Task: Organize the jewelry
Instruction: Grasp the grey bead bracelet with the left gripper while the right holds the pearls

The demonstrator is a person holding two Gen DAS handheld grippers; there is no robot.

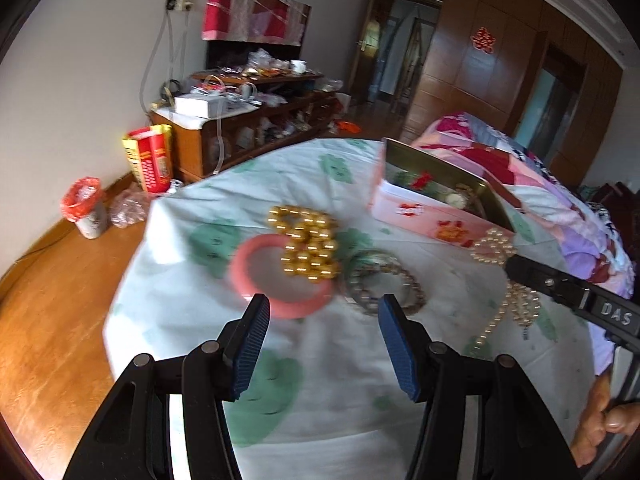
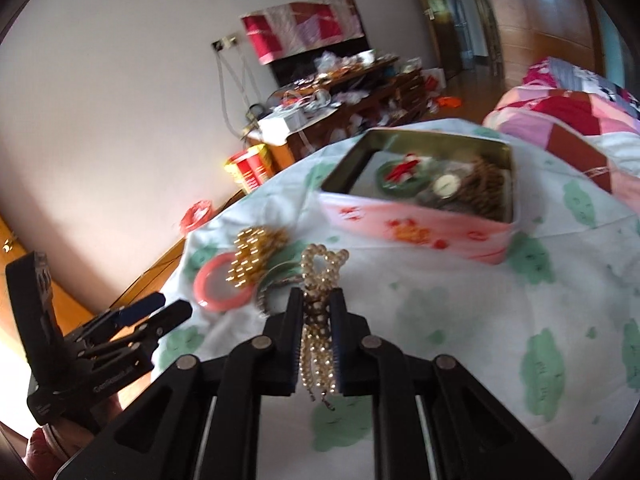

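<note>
While the pearl necklace hangs pinched between the closed fingers of our right gripper, with a loop sticking out in front and loose strands dangling below, the pink tin box sits straight ahead and a bit to the right, its top open. We think our right hand should carry the pearls forward over the near wall and let them drop inside. Our left gripper waits wide open and empty just above the pink bangle and gold bead bracelet, well left of the box.
</note>
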